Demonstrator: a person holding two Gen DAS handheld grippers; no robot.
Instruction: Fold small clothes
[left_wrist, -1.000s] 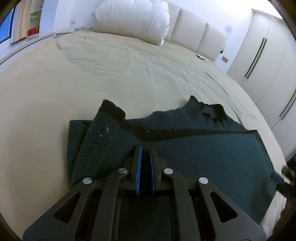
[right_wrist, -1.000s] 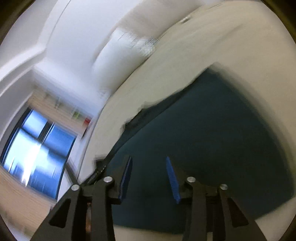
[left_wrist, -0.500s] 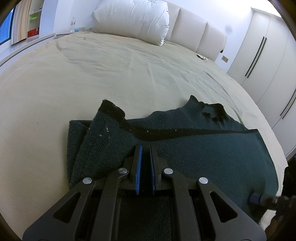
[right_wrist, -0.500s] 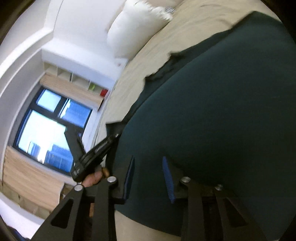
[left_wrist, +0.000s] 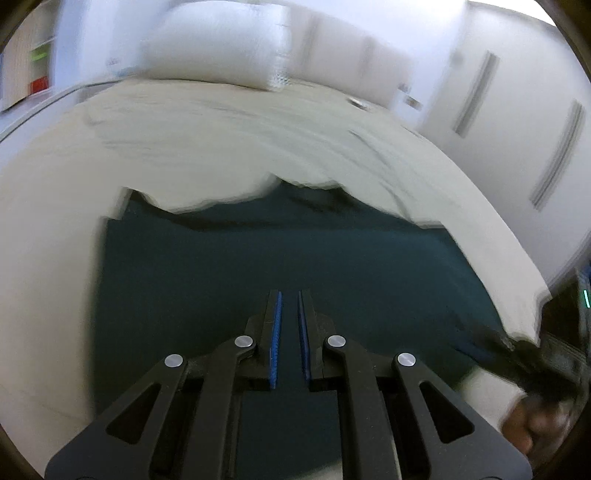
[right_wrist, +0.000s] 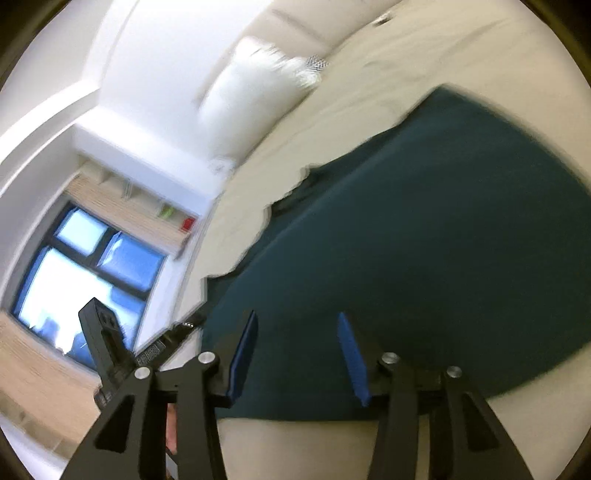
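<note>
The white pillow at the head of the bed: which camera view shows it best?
The left wrist view: the pillow lies whole and level beyond the dark green garment, though blurred. In the right wrist view the pillow is tilted, smaller and more smeared.

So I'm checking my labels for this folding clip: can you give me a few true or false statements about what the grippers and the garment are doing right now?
1. The dark teal garment lies spread on the beige bed. True.
2. The right gripper has its fingers closed tight on cloth. False: its fingers stand wide apart, with nothing between them.
3. The left gripper has its blue pads close together, a narrow gap between them. True.
4. A white pillow sits at the head of the bed. True.
5. The garment is bright red. False: it is dark teal.
</note>
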